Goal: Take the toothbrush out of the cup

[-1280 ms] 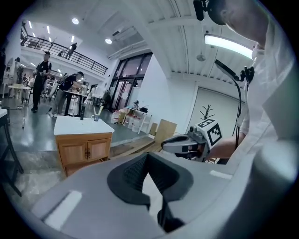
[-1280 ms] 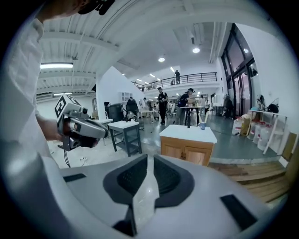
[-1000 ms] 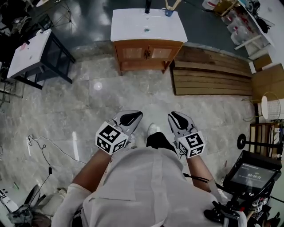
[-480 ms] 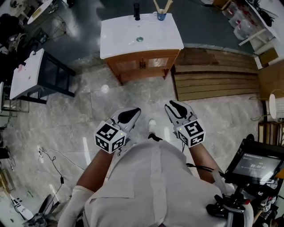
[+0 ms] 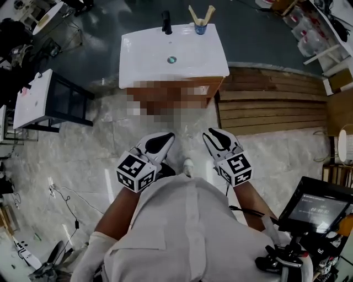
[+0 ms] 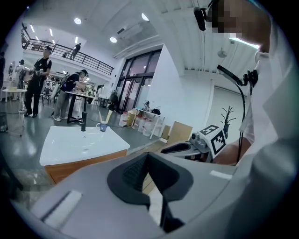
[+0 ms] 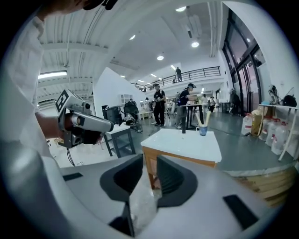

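Toothbrush (image 5: 209,12): a slim, pale, bamboo-coloured stick standing in a small blue cup (image 5: 200,28), far ahead of both grippers at the top of the head view.

From nearest to farthest, the person's white shirt (image 5: 187,231) fills the bottom of the head view. Just beyond it, held low in front of the body, are two grey grippers with black padded jaws. Each carries a black-and-white marker cube.

The left gripper (image 6: 146,163) has its jaws only a slit apart, with nothing between them but floor. The right gripper (image 7: 149,162) shows a clearer narrow gap and is also empty. Both point forward towards the washstand.

A stretch of pale marble floor (image 5: 83,137) lies between the grippers and a wooden washstand with a glossy white basin top (image 5: 143,60). A black tap (image 5: 166,22) stands at the back edge of that top. The cup is to the tap's right, near the back right corner.

Two pale handles rise from the cup and lean apart in a V. The toothbrush named above leans up and to the right, and the second handle (image 5: 192,14) leans up and to the left. At this distance it is hard to be sure which end carries bristles.

The cup lies almost straight ahead of the right gripper and off to the right of the left one, so the right gripper looks better placed. It would likely need carrying forward across the floor and over the basin. Its jaws would then close across a handle and draw it upward along its lean.
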{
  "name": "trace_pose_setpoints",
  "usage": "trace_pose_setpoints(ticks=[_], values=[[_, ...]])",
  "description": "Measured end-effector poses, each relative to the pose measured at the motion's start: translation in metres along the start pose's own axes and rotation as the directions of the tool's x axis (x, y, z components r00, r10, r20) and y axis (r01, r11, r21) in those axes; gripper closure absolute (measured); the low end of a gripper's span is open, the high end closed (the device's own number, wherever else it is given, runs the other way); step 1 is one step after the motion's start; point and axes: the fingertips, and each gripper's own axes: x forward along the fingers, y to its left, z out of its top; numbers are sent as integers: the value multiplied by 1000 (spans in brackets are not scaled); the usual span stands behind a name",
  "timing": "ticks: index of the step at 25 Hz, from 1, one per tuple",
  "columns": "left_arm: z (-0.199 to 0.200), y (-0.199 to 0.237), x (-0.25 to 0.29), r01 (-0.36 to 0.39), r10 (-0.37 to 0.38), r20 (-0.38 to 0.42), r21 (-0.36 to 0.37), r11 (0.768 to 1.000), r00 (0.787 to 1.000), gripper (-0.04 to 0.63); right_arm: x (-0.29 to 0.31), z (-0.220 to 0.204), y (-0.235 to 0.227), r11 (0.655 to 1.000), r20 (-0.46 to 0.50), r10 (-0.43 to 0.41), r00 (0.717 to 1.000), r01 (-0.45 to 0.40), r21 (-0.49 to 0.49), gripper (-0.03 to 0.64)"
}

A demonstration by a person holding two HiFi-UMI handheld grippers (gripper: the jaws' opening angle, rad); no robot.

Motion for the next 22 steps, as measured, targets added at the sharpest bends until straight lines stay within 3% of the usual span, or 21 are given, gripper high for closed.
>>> trace_pose_setpoints(ticks=[8, 18, 22], values=[[29, 76, 54, 40, -39, 19, -26, 999, 999, 589, 61, 13, -66, 998, -27, -51, 998, 52, 23, 546], [73, 169, 92, 158, -158, -14, 14, 987, 987, 589, 135, 69, -132, 979, -19, -196, 980, 196, 48, 546], [83, 203, 95, 170, -170, -16, 26, 985, 985, 589, 162, 82, -162, 965, -10, -257, 966, 257, 57, 546]])
